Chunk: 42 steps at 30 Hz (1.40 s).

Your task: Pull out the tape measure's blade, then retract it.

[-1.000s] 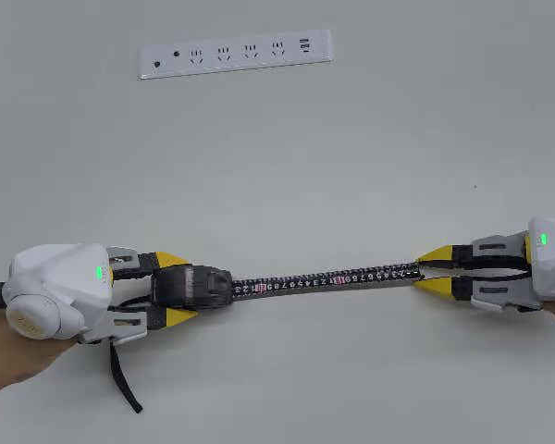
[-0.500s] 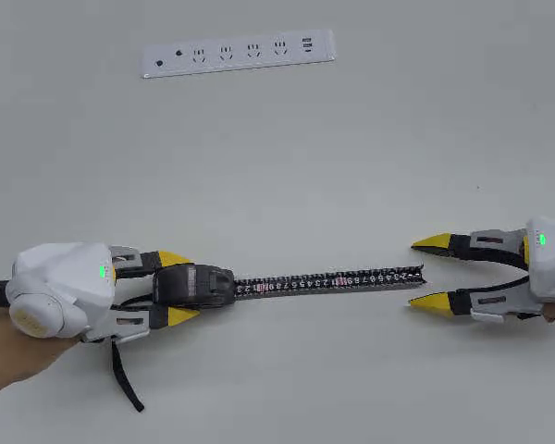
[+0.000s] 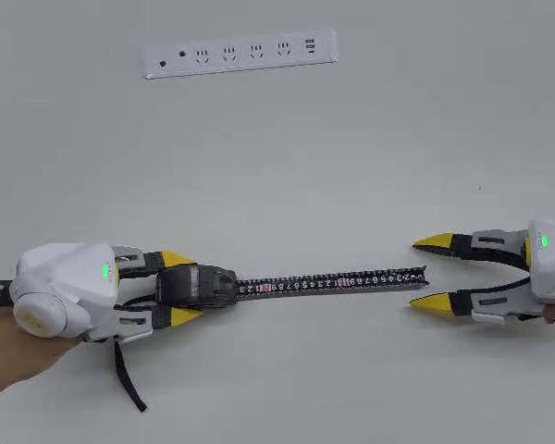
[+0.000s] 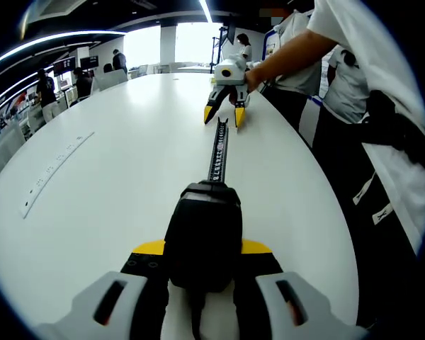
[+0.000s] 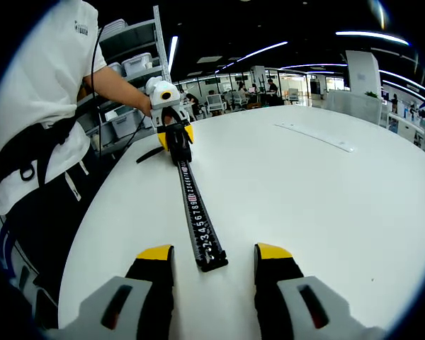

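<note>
The dark tape measure case (image 3: 196,286) lies on the white table, clamped between the yellow tips of my left gripper (image 3: 187,288). In the left gripper view the case (image 4: 202,234) sits between the jaws. Its black blade (image 3: 333,280) stretches flat across the table to the right, ending at the hook (image 3: 420,275). My right gripper (image 3: 432,273) stands open, its yellow tips on either side of the blade end without touching it. The right gripper view shows the blade tip (image 5: 211,261) lying free between the open jaws, with the left gripper (image 5: 174,137) far off on the case.
A white power strip (image 3: 240,53) lies at the far side of the table. A black strap (image 3: 125,379) trails from the left gripper. People and shelves stand beyond the table edge (image 4: 326,205) in the gripper views.
My right gripper has opened and let go of the blade end. The blade, slightly raised a second ago, now lies flat on the table at about the same length.
</note>
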### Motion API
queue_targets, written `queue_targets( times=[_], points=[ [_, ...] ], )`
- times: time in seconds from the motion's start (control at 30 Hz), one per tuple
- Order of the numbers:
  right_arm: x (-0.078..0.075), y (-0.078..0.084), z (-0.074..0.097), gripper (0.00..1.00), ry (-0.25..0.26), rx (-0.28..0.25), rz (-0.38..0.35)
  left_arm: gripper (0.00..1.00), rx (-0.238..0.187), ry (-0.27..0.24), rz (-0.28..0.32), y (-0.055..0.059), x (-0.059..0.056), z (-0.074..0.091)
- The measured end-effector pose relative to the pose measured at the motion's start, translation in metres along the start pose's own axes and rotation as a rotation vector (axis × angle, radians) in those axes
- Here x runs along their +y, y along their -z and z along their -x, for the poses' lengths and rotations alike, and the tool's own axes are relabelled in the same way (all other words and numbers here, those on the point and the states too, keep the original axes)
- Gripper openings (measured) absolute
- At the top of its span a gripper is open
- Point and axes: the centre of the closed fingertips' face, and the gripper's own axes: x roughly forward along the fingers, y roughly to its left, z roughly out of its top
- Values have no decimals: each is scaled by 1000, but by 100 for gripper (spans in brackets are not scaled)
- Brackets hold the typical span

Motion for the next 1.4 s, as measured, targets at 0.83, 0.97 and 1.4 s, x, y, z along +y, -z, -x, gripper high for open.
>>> queue_targets(
  times=[0.83, 0.97, 1.4],
  points=[
    [1, -8, -2, 48, 22, -19, -16, 63, -39, -67, 19, 3, 9, 6],
    [2, -7, -1, 48, 22, -16, -22, 62, -43, -72, 24, 3, 10, 7],
    [7, -27, 2, 49, 102, -75, -86, 62, -61, -112, 76, -1, 12, 16]
  ],
)
